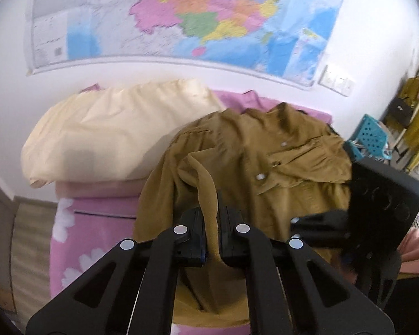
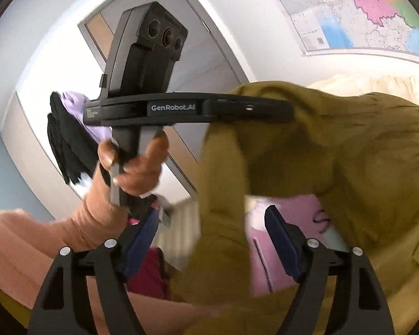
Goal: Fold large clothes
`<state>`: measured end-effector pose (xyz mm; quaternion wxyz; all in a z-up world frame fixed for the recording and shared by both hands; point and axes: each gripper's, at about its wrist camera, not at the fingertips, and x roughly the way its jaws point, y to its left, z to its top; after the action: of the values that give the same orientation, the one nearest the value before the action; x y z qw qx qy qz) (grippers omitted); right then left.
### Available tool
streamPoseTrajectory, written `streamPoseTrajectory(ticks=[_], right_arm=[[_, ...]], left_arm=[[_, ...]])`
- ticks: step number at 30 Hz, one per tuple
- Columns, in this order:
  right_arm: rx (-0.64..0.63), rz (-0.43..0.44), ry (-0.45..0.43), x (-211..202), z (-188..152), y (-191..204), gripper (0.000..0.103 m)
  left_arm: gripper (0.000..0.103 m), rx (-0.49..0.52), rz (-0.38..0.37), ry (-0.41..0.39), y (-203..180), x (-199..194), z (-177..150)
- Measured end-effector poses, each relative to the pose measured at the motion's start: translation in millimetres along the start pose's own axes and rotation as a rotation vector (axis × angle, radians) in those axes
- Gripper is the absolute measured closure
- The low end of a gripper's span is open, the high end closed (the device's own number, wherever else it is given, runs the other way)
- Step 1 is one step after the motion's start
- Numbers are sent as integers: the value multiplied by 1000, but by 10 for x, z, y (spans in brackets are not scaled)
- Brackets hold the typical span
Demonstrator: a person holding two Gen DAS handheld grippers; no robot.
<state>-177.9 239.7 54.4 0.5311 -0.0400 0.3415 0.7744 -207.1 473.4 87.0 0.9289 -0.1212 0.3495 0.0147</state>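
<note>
Our left gripper's (image 1: 211, 231) jaws are shut tight on a strip of the coat (image 1: 265, 153). Our right gripper's (image 2: 212, 240) jaws are wide apart, and a hanging piece of the coat runs down between them. They do not pinch it yet.

The coat is brown, with snaps down the front. Most of it lies in a bumpy heap on the pink bed (image 1: 78, 240), near the bed's right edge. The part we hold is lifted up off the bed. It is not folded yet, so we think we are just at the start.

To do this step well, we should keep the left grip firm. Then we should close the right jaws on the hanging piece, close to its edge and not in the middle of a big bunch. After that we can pull our two hands apart so the coat hangs flat. We should lift it high enough that it does not drag.

There is not much free room. A big cream pillow (image 1: 120, 136) fills the far left part of the bed, up against the wall with the map (image 1: 181, 16). The coat touches the pillow's side. The bed's near left part looks open, so we could lay the coat there. A blue basket (image 1: 373, 135) sits past the right edge, so we should not swing that way.
</note>
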Motion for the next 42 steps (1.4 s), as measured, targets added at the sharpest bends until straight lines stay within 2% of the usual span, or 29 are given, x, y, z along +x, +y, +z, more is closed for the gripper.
streamPoseTrajectory(ticks=[1,2,3,4,5,6,8,9,11,12,14,15,16,17,19,22,24,27,28,30,31,32,33,35,39,40,41,42], right_arm=[[-10,-22,-14,-6,5,15,25],[-22,-47,-29,-24,5,30,32],[-26,-65,-36,-46,3,32,48],[-35,-77,-19,-83,12,32,89],[-42,-99,-18,-188,19,0,97],[-54,-141,-32,-337,32,2,97],[-74,-177,-67,-734,61,10,98],[-74,-197,-80,-880,71,12,98],[-56,-263,-122,-1347,112,-4,99],[-48,-304,-138,-1558,123,-29,99],[1,-415,-167,-2015,114,-100,99],[40,-481,-170,-2265,97,-170,99],[67,-538,-176,-2451,73,-236,99],[109,-585,-187,-2647,28,-314,99],[212,-658,-190,-3073,-131,-542,99],[348,-730,-161,-3428,-441,-923,99],[423,-770,-121,-3511,-663,-1170,98],[563,-734,-76,-3543,-1007,-1562,93],[603,-745,-54,-3525,-1123,-1697,86],[666,-738,-49,-3539,-1252,-1867,60],[690,-722,-60,-3555,-1321,-1907,44],[704,-729,-80,-3598,-1369,-1918,33],[711,-746,-110,-3663,-1425,-1900,30],[702,-701,-172,-3744,-1522,-1805,24],[654,-707,-189,-3759,-1624,-1665,26],[657,-712,-189,-3734,-1654,-1685,38],[663,-710,-183,-3693,-1684,-1701,63],[667,-716,-183,-3732,-1701,-1717,79]], left_arm=[[98,2,-16,-1,-40,4,15],[98,3,-43,-2,-98,22,46],[98,12,-65,-5,-147,46,69],[98,24,-87,-12,-201,56,89],[97,37,-107,-22,-282,64,128],[96,48,-120,-27,-341,77,165],[83,62,-186,-54,-494,86,264],[79,77,-215,-64,-589,97,316],[65,118,-247,-98,-832,141,424],[59,139,-267,-116,-953,162,478],[34,156,-329,-159,-1133,210,620],[29,146,-366,-182,-1170,224,678],[18,134,-392,-222,-1215,237,732],[16,133,-391,-245,-1245,252,750],[16,140,-380,-252,-1302,366,777],[17,118,-311,-169,-1326,739,724],[20,106,-285,-75,-1332,1101,618],[24,104,-211,32,-1336,1563,448],[26,116,-179,65,-1346,1707,393],[28,140,-90,121,-1355,2009,276],[28,143,-73,136,-1332,2086,253],[29,153,-25,152,-1315,2196,224],[30,159,19,159,-1294,2266,209],[32,153,62,177,-1241,2368,203],[32,116,34,168,-1229,2340,274],[29,116,24,157,-1250,2310,287],[26,120,16,141,-1275,2270,304],[25,124,8,129,-1298,2244,324]])
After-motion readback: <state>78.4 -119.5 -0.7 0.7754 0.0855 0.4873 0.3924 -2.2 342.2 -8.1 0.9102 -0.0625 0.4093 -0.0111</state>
